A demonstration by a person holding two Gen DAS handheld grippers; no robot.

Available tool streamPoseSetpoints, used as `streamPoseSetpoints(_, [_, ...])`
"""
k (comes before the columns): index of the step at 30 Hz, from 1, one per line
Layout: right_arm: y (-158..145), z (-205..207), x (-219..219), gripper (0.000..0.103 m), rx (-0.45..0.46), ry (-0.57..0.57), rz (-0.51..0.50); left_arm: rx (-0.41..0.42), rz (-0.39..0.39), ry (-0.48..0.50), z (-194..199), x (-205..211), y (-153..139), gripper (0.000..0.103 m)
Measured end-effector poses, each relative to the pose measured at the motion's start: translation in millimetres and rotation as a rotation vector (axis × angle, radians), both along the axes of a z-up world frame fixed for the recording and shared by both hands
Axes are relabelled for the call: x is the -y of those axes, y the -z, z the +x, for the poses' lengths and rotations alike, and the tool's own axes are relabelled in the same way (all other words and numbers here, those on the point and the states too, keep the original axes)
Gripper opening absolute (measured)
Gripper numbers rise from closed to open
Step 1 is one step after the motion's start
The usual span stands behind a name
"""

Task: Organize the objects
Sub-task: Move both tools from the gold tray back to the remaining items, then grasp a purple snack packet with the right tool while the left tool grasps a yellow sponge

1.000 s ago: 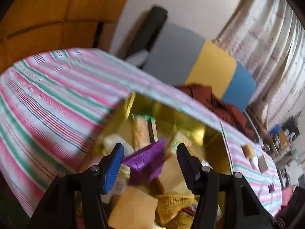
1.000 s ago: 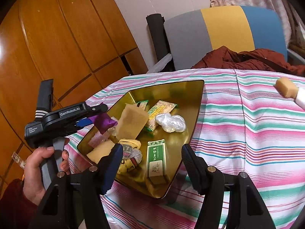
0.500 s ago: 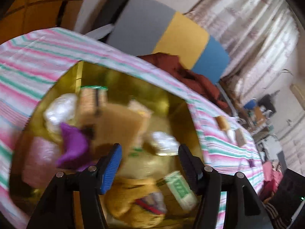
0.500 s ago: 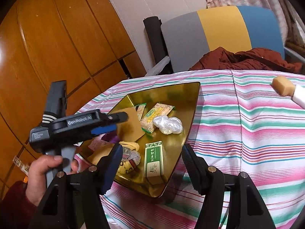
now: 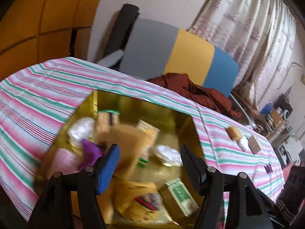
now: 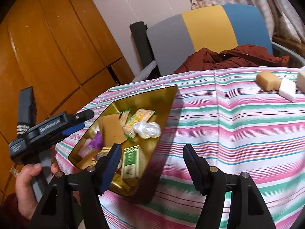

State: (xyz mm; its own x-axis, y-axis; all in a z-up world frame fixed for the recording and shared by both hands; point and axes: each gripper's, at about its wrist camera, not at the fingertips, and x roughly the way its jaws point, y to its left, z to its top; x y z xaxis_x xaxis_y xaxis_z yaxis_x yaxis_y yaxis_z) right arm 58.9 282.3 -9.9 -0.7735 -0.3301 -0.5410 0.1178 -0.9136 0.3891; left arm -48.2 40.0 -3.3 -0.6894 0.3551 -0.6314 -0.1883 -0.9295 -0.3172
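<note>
gold tray [image 6: 167, 103] heaped with wrapped snacks, purple packet [image 6: 96, 140] among them

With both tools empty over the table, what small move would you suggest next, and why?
Probably carry the right tool toward the tan block on the striped cloth; it lies outside the gold tray, where the other items already sit, and the tool's jaws stand open.

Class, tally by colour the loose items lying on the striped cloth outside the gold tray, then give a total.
tan block: 1
white block: 1
brown box: 1
small purple item: 1
Total: 4
</note>
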Motion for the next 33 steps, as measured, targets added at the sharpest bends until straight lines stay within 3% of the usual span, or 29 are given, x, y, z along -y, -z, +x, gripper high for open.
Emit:
streamPoseSetpoints(7, [1.6,4.3,-36.4,0.072,0.012,0.071,0.041,0.025,-0.044,0.203,18.4,-65.2,0.9,0.068])
streamPoseSetpoints(15, [20.5,12.3,-106.4,0.072,0.077,0.212,0.072,0.018,-0.069,0.42,46.6,-140.6,0.2,0.068])
streamPoseSetpoints(22, [29.7,28.6,-205.3,0.072,0.132,0.469,0.095,0.077,-0.091,0.544,60.0,-194.1,18.2,0.068])
streamPoseSetpoints(30, [24.1,59.6,-346.3,0.071,0.148,0.828,0.106,0.137,-0.098,0.572,64.0,-221.2,35.4,0.068])
streamPoseSetpoints(33, [23.4,57.6,-384.4,0.071,0.165,0.914,0.129,0.156,-0.09,0.574,61.5,-225.6,39.3,0.068])
